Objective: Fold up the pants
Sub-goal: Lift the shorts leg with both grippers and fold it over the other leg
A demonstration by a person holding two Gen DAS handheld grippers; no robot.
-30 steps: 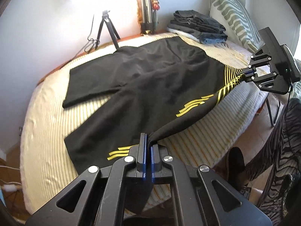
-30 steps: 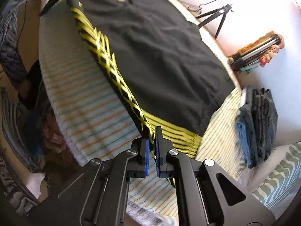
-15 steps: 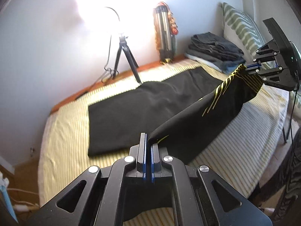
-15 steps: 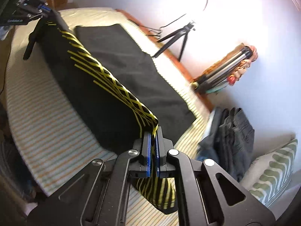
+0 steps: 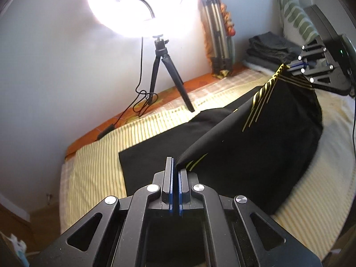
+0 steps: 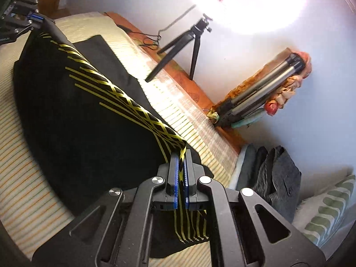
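Pants [image 5: 255,138] span between both claws, lifted above the bed [image 5: 93,169]: left gripper [image 5: 175,178] pinches the hem, right gripper [image 6: 181,166] the yellow-striped waistband. Risk: uneven travel could skew the leg-over-leg fold; thin bites may slip.

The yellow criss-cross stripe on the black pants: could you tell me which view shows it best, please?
The right wrist view: the yellow criss-cross stripe runs unbroken along the lifted black pants into the right gripper. The left wrist view shows only short, foreshortened pieces.
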